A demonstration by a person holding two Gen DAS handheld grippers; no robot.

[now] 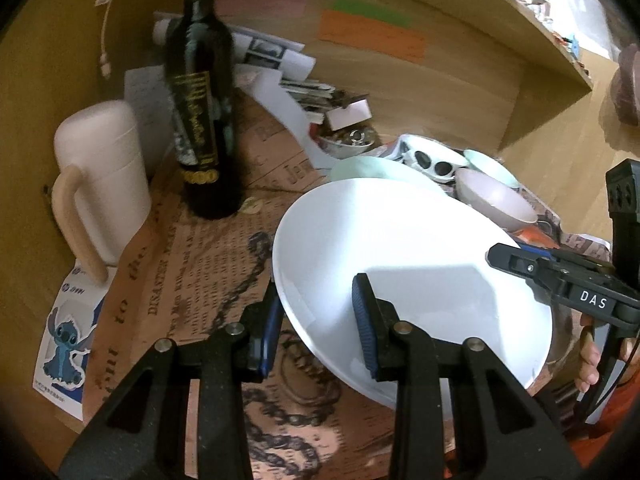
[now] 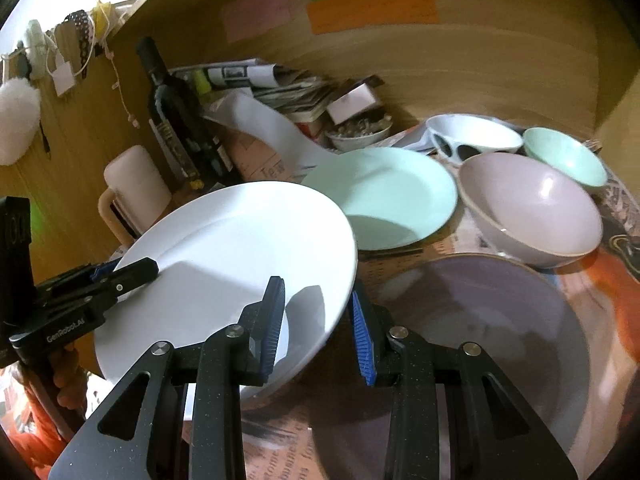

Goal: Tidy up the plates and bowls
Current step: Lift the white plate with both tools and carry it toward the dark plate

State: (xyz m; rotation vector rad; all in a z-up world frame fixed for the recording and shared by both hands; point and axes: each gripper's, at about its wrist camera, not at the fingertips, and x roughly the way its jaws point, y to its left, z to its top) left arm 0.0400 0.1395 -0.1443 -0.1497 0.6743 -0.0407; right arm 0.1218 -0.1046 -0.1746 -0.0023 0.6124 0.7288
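A large white plate (image 1: 400, 240) hangs tilted above the newspaper-print mat, held from two sides. My left gripper (image 1: 318, 320) is shut on its near-left rim, one blue pad under the rim and one on top. My right gripper (image 2: 316, 328) is shut on the opposite rim of the same white plate (image 2: 240, 240). Each gripper shows in the other's view, the right gripper (image 1: 520, 264) and the left gripper (image 2: 132, 272). On the mat lie a mint plate (image 2: 384, 196), a pink bowl (image 2: 528, 208), a mint bowl (image 2: 564, 160), a white spotted bowl (image 2: 472, 136) and a large mauve plate (image 2: 500, 320).
A dark wine bottle (image 1: 200, 112) and a pale pink jug (image 1: 100, 184) stand at the left. Papers (image 1: 272, 64) and a small filled bowl (image 2: 356, 132) crowd the back against the wooden wall (image 1: 400, 92). A person's fingers (image 1: 590, 364) grip the right tool.
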